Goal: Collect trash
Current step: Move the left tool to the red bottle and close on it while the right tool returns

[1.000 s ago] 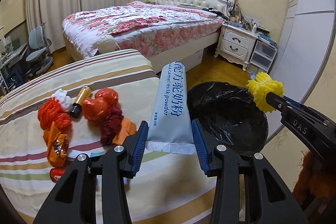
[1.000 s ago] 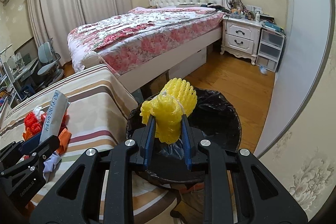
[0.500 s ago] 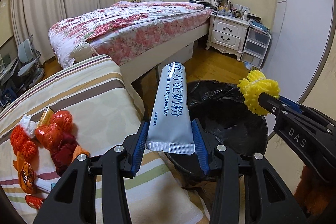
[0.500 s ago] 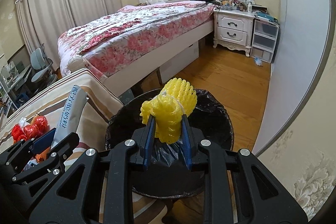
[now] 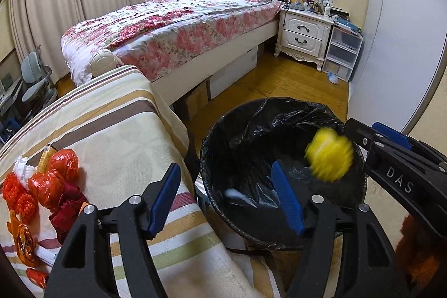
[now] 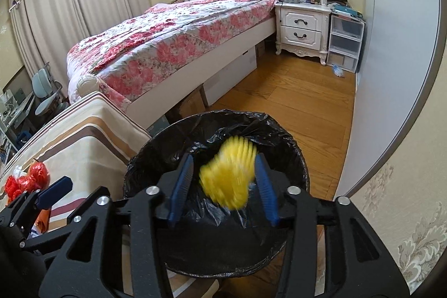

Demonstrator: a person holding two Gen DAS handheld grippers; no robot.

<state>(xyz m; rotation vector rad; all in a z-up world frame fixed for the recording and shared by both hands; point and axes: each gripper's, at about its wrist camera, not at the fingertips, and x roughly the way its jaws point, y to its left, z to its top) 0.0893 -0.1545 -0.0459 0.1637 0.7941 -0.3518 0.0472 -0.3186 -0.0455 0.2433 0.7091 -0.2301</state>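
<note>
A black-lined trash bin stands beside the striped table; it also shows in the right wrist view. My left gripper is open and empty over the bin's left rim. A blurred whitish packet lies inside the bin. My right gripper is open above the bin, and a yellow foam net falls blurred between its jaws; the net also shows in the left wrist view. Red and orange trash lies on the striped table.
A bed with a floral cover stands behind the table. A white nightstand and plastic drawers stand by the far wall. Wooden floor lies beyond the bin. Cardboard boxes sit under the bed.
Both grippers opened. The milk powder packet dropped from my left gripper into the bin. The yellow foam net left my right gripper and is falling.
</note>
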